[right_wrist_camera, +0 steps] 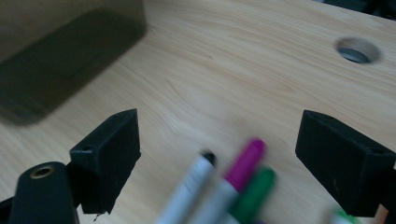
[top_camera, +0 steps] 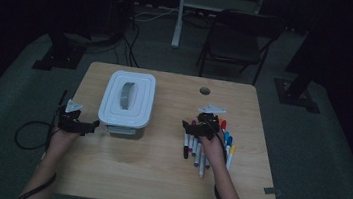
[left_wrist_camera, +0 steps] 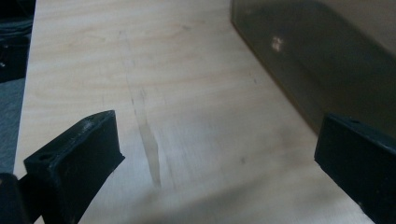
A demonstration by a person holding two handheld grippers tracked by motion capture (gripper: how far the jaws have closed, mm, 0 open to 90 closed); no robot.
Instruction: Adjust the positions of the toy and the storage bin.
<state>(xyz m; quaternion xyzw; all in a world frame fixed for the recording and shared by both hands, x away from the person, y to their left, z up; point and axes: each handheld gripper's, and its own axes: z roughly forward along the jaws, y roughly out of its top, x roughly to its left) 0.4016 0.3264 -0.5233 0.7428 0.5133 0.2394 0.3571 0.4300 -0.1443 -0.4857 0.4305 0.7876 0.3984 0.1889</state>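
Wooden table (top_camera: 158, 158): one lidded box (top_camera: 127, 103), both grippers' jaws spread, right gripper (top_camera: 201, 127) over markers (top_camera: 207, 146)

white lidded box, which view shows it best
The high view: the white lidded box shows whole, lid on, left of the markers. The left gripper view catches just its dark side wall; the right gripper view, a blurred corner.

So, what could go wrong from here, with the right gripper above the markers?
The markers lie packed side by side, so the open right gripper may catch several at once or push neighbours away. Round markers could roll toward the table edge. The white lid is on the box, so a picked marker has nowhere to go yet.
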